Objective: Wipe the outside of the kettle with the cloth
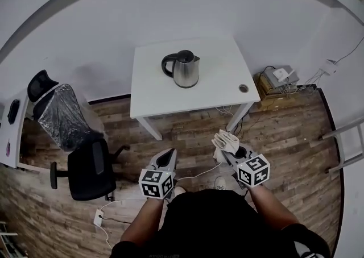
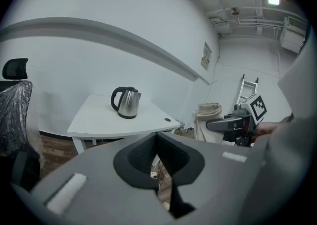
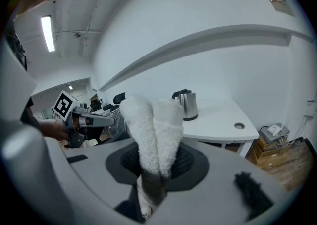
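Holding the cloth point(image 1: 226, 139), well short of the kettle point(image 1: 183, 69)
The right gripper point(image 1: 227, 150) has its jaws clamped on the cloth; the left gripper point(image 1: 169, 155) has its jaws closed and empty. The kettle stands mid-tabletop point(image 1: 222, 89); wiped unbraced, it could tip.

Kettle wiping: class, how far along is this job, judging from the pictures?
Done: the cloth is picked up, clamped in the right gripper. In hand: the person stands back from the table, both grippers short of the kettle; the left gripper is shut and empty. Left: approach and wipe the kettle's outside; the cloth is not yet on it.
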Demonstrator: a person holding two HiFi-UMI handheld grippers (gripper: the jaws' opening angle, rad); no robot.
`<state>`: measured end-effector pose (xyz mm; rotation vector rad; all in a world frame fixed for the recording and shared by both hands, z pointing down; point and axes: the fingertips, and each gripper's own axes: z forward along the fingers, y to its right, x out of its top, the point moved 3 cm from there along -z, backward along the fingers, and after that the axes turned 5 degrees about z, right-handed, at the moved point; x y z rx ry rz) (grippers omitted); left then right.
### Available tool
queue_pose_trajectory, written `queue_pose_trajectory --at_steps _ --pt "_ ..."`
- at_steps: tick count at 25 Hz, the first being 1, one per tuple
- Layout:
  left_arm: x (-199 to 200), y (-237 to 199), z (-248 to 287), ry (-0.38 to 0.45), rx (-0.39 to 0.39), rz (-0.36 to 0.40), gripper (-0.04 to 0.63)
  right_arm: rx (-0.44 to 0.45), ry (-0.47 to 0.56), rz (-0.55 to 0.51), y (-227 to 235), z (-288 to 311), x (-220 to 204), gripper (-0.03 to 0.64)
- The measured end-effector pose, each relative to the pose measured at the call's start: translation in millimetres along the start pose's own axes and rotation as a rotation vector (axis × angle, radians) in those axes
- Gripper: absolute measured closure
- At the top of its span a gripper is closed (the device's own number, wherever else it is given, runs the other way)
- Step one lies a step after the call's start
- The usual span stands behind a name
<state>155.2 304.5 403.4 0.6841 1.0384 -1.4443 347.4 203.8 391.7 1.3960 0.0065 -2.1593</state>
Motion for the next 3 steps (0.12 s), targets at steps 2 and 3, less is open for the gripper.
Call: queue_pose_trajectory --at_steps 2,3 --pt "-7.5 3.9 -0.3 -0.025 0.004 -0.011 0.589 0.001 -0.008 0.004 2.8 -2.5 -4.7 0.518" --pt "-10.5 6.1 -0.3 -0.034 0.007 -0.015 0.589 0.002 -0.013 0.005 4.1 -4.0 -7.0 0.518"
